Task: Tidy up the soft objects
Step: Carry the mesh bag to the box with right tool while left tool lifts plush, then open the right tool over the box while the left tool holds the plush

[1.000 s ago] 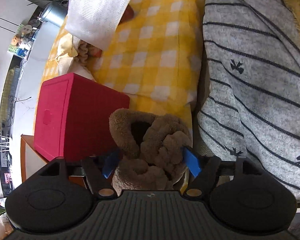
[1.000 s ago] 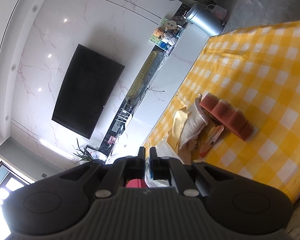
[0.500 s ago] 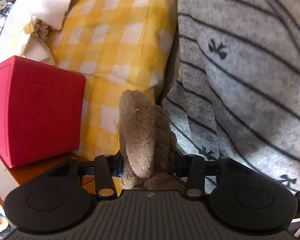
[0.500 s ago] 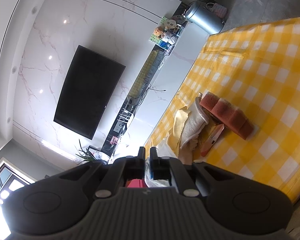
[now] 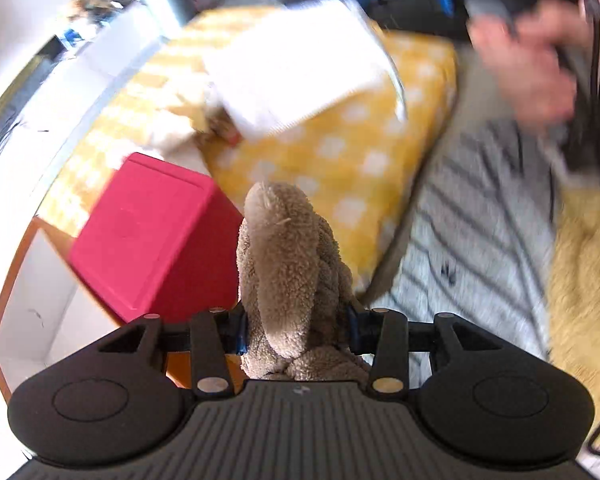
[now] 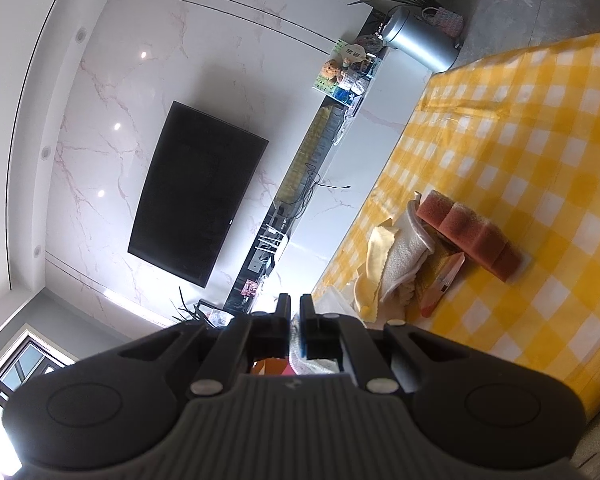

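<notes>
Between left tongs [image 5: 296,330], clamped fuzzy tan plush [image 5: 290,268], boxy red bin [image 5: 156,236] beside, right tongs [image 6: 295,320] pinching white mesh [image 6: 314,362].

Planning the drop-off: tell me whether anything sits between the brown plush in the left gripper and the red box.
Nothing visible does. The left gripper is shut on the brown plush, and the red box lies just to its left in the left wrist view with no object between. That view is motion-blurred, and the box's opening is not visible.
</notes>
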The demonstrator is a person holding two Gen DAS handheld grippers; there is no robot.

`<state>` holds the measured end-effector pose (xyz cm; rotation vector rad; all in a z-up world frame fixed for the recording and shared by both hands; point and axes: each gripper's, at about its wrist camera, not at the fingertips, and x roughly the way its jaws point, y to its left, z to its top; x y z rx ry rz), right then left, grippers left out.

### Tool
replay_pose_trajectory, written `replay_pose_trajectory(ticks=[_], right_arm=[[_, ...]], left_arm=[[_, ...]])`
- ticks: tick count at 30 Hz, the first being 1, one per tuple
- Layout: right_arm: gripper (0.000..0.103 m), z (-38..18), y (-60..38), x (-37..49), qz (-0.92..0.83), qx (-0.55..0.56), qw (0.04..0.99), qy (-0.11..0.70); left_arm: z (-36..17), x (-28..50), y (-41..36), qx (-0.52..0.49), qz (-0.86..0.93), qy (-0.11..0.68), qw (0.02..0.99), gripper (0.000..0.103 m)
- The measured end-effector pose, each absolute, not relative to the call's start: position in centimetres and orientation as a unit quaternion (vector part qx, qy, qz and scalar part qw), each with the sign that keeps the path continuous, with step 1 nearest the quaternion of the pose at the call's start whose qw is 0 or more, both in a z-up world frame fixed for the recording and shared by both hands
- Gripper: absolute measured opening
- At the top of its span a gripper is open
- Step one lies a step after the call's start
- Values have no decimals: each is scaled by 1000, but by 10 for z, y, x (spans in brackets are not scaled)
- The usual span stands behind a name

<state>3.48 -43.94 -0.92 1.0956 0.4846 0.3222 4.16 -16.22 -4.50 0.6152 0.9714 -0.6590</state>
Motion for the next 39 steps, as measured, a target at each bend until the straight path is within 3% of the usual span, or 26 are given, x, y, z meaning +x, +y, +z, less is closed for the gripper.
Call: replay_pose_trajectory(ticks=[12, 25, 30, 39], right_arm=[[2, 45, -388, 24, 232, 461, 832, 200], [2, 97, -245, 16, 351, 368, 831, 228], [2, 82, -181, 27, 359, 316, 830, 287], [2, 2, -95, 74, 313, 136, 840, 421]], left_arm=[[9, 28, -9, 13, -113, 324, 939, 49], [10, 11, 98, -115, -23, 305, 945, 49], [10, 0, 122, -145, -27, 297, 943, 49], [1, -5, 140, -173, -20, 300, 938, 49]])
